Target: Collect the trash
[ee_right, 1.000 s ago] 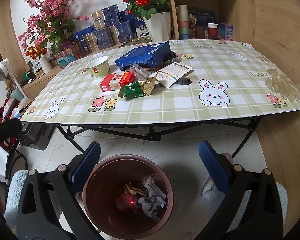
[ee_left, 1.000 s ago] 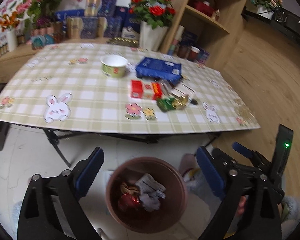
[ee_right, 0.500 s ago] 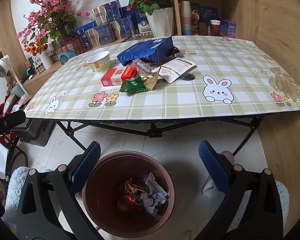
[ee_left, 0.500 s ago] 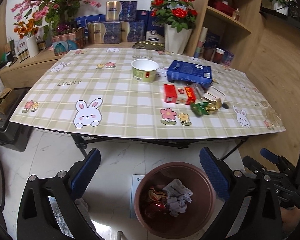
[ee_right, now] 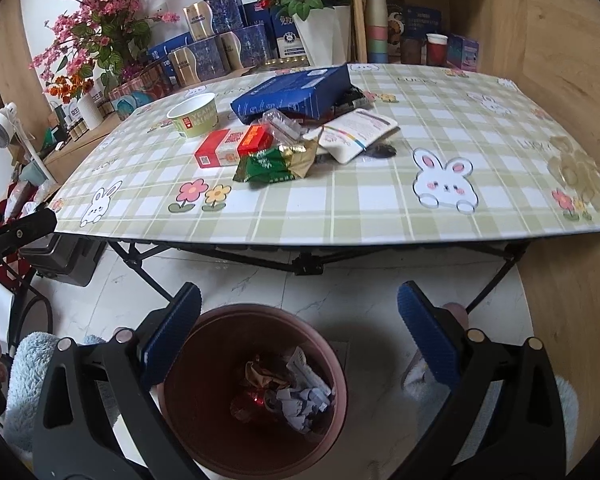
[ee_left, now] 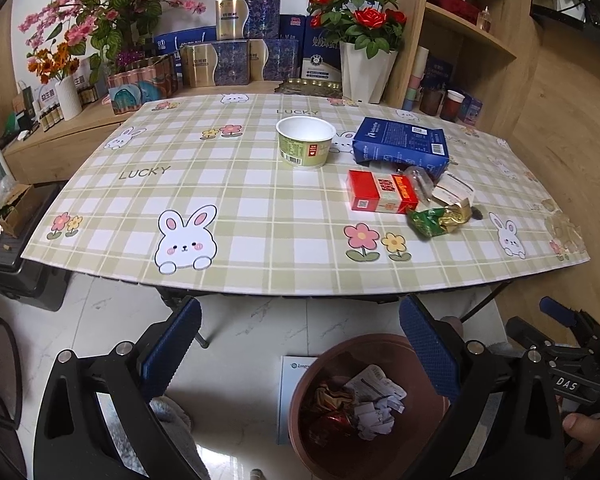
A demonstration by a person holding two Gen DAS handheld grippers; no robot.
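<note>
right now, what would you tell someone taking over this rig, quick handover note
Left claw: open, empty, low in front of the table.
Right claw: open, empty, above the bin.
Done: the bin already holds crumpled paper and wrappers.
Left on the table: paper bowl, blue bag, red box, green-gold wrapper, clear plastic wrap, white pouch.

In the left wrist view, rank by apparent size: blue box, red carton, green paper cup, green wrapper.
1. Blue box, largest.
2. Red carton and green paper cup look about alike; not ranked, since the cup stands upright and farther from the camera.
3. Green wrapper, smallest, though nearest the camera.
</note>
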